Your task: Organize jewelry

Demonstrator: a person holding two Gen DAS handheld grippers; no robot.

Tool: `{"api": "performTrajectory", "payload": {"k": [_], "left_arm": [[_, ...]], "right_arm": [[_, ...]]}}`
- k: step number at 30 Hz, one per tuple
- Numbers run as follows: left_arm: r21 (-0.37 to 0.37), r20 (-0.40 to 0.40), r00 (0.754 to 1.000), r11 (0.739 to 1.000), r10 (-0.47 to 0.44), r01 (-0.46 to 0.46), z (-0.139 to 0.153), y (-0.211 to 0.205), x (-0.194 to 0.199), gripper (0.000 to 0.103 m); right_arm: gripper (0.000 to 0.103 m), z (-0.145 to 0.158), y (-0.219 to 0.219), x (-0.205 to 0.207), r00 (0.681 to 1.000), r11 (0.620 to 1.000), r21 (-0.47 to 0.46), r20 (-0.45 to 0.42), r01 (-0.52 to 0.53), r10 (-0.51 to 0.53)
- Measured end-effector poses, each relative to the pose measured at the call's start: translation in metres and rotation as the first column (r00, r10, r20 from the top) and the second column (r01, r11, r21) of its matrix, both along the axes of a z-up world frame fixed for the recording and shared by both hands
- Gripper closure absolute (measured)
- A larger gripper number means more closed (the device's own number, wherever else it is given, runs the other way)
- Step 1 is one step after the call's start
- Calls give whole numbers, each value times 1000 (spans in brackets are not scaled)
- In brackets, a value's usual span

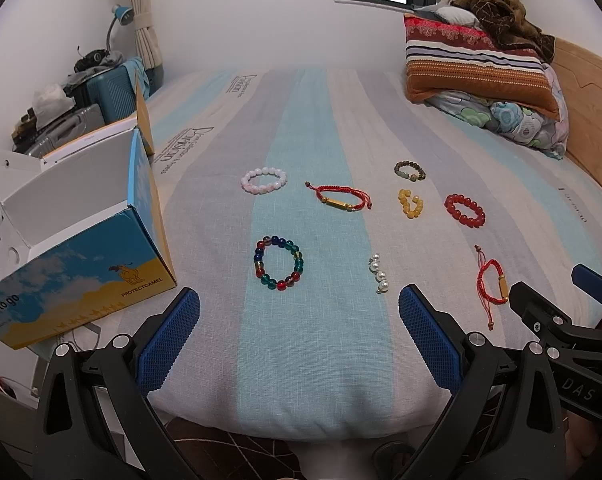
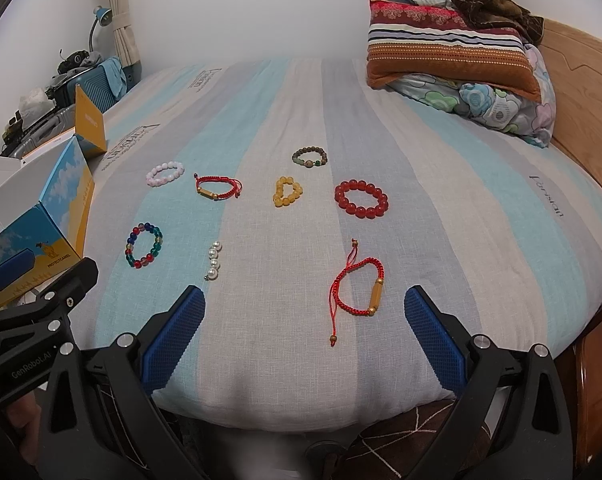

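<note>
Several bracelets lie on the striped bed. A multicoloured bead bracelet [image 1: 279,263] [image 2: 144,245] and a short pearl string [image 1: 379,273] [image 2: 213,260] lie nearest. Behind them are a pink bracelet [image 1: 263,179] [image 2: 165,173], a red cord bracelet with a gold tube [image 1: 339,198] [image 2: 217,188], a yellow bead bracelet [image 1: 410,203] [image 2: 287,191], a dark bead bracelet [image 1: 410,170] [image 2: 309,157] and a red bead bracelet [image 1: 465,210] [image 2: 361,199]. A second red cord bracelet [image 1: 491,288] [image 2: 359,288] lies just ahead of my right gripper [image 2: 304,304]. My left gripper [image 1: 299,308] is open and empty, short of the multicoloured bracelet. The right one is open too.
An open blue and yellow cardboard box [image 1: 81,256] [image 2: 45,224] stands at the bed's left edge. Stacked pillows and a blanket [image 1: 481,64] [image 2: 453,48] sit at the far right by a wooden headboard [image 2: 581,92]. Suitcases and clutter [image 1: 93,88] are beyond the box.
</note>
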State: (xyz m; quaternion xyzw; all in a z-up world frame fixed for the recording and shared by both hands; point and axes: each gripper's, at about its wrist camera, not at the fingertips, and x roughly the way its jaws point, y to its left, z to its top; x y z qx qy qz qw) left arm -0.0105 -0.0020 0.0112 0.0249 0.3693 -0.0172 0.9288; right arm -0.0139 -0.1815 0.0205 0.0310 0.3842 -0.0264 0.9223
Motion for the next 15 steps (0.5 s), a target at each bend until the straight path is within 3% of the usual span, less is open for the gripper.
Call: {"api": "performTrajectory", "payload": {"k": [15], "left_arm": [[16,-49,999,1000,15,-14,-5,-1,31,6]], "right_arm": [[7,-2,-17,25,999,999,-1,-39,32,-32]]}}
